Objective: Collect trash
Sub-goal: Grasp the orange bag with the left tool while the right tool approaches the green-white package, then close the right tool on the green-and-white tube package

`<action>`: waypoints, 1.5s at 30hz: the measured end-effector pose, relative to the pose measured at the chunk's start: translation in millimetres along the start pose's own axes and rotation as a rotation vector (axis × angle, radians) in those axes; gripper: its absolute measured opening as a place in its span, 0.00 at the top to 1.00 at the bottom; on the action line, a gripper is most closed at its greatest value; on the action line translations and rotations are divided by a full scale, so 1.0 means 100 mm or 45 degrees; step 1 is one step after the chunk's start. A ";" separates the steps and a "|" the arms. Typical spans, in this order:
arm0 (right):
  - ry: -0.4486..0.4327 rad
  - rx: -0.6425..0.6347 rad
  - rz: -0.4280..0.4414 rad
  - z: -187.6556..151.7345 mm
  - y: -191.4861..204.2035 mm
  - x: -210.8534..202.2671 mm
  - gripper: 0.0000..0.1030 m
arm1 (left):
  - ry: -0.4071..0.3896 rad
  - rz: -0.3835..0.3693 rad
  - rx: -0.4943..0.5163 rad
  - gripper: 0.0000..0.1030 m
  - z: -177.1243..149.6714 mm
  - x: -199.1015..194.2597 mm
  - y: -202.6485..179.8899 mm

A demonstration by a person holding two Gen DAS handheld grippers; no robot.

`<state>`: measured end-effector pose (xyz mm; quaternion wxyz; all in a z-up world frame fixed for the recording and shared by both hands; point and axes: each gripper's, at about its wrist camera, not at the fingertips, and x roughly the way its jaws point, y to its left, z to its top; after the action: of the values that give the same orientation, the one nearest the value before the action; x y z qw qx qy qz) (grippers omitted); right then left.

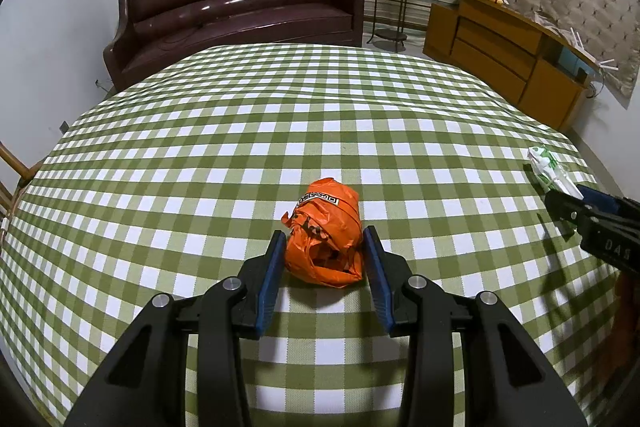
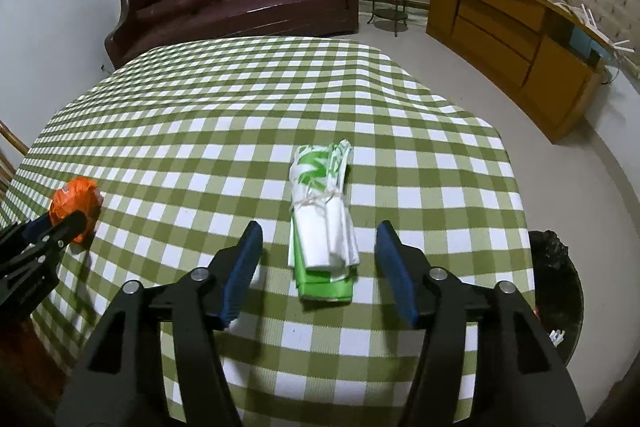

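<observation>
A crumpled orange plastic bag (image 1: 326, 239) lies on the green-checked tablecloth (image 1: 200, 147). My left gripper (image 1: 323, 235) has a blue pad against each side of it, so it is shut on the bag, which still rests on the cloth. In the right wrist view, the orange bag (image 2: 74, 205) and left gripper (image 2: 56, 223) show at the far left. A white and green bag bundle tied with string (image 2: 324, 211) lies between the fingers of my right gripper (image 2: 319, 227), which is open with a gap on both sides. The right gripper (image 1: 568, 201) also shows at the left view's right edge.
A bin with a black liner (image 2: 556, 287) stands on the floor by the table's near right corner. A dark brown sofa (image 1: 240, 7) sits beyond the far edge, and a wooden cabinet (image 1: 500, 55) is at the back right. A wooden chair part (image 1: 16, 163) pokes in at left.
</observation>
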<state>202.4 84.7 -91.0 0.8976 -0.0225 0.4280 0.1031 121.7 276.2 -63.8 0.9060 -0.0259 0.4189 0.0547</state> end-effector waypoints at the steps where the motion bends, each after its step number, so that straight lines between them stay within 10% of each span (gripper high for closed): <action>1: -0.001 0.001 0.001 0.03 -0.01 0.01 0.40 | -0.001 -0.001 -0.002 0.61 0.00 0.00 0.01; 10: -0.002 0.005 -0.029 0.21 0.04 0.13 0.41 | -0.003 -0.003 -0.002 0.61 0.00 -0.01 0.03; 22: 0.014 0.015 -0.038 0.13 0.05 0.19 0.68 | -0.017 0.014 0.009 0.61 0.02 -0.02 0.04; 45: -0.012 0.046 -0.018 -0.06 0.06 -0.04 0.71 | -0.037 0.030 0.013 0.61 -0.01 -0.04 -0.03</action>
<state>194.3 89.2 -91.9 0.9006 -0.0089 0.4252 0.0893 118.8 273.3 -61.7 0.9114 -0.0157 0.4063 0.0636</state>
